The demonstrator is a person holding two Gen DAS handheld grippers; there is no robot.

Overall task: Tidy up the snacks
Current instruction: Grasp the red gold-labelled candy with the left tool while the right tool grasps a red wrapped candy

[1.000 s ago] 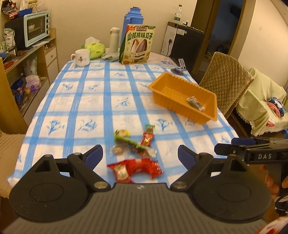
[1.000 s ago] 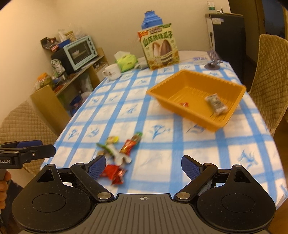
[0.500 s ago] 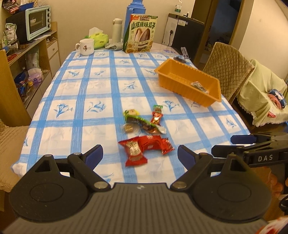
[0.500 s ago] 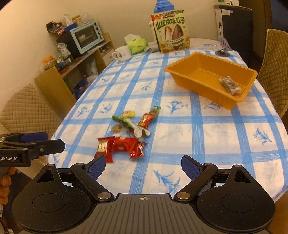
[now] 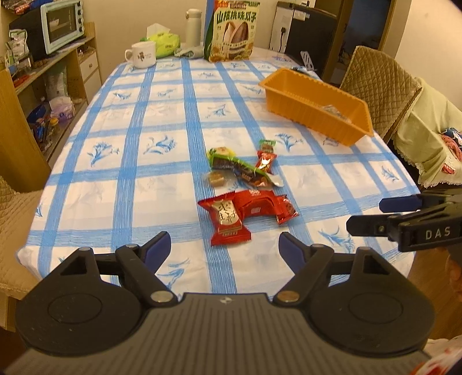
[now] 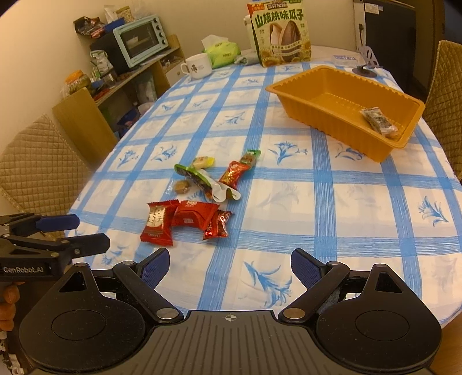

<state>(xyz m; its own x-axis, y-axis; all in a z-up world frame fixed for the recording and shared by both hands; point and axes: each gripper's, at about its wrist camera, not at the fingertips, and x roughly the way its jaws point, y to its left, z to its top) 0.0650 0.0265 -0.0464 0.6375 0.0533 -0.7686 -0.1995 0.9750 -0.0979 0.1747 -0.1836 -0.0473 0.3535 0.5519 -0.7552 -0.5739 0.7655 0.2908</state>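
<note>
Several wrapped snacks lie loose on the blue-checked tablecloth: red packets (image 5: 245, 212) (image 6: 184, 220) nearest me, a green wrapper (image 5: 236, 168) (image 6: 199, 180) and small candies behind. An orange tray (image 5: 314, 105) (image 6: 343, 106) stands at the right rear with one dark snack bar (image 6: 379, 124) inside. My left gripper (image 5: 223, 249) hovers just short of the red packets; its jaws are closing with nothing between them. My right gripper (image 6: 229, 266) stands open and empty over the cloth, to the right of the red packets. Each gripper shows in the other's view, the right gripper (image 5: 404, 213) and the left gripper (image 6: 57, 230).
At the table's far end stand a sunflower-seed bag (image 5: 232, 30), a white mug (image 5: 143, 54), a flask (image 5: 193, 26) and a tissue pack (image 5: 163, 46). A shelf with a toaster oven (image 5: 59, 26) runs along the left. Quilted chairs (image 5: 375, 83) (image 6: 37, 170) flank the table.
Both grippers have sunk toward the table, so the snacks sit farther from the lower edge of each view and look larger. The left gripper's fingers have drawn closer together.
</note>
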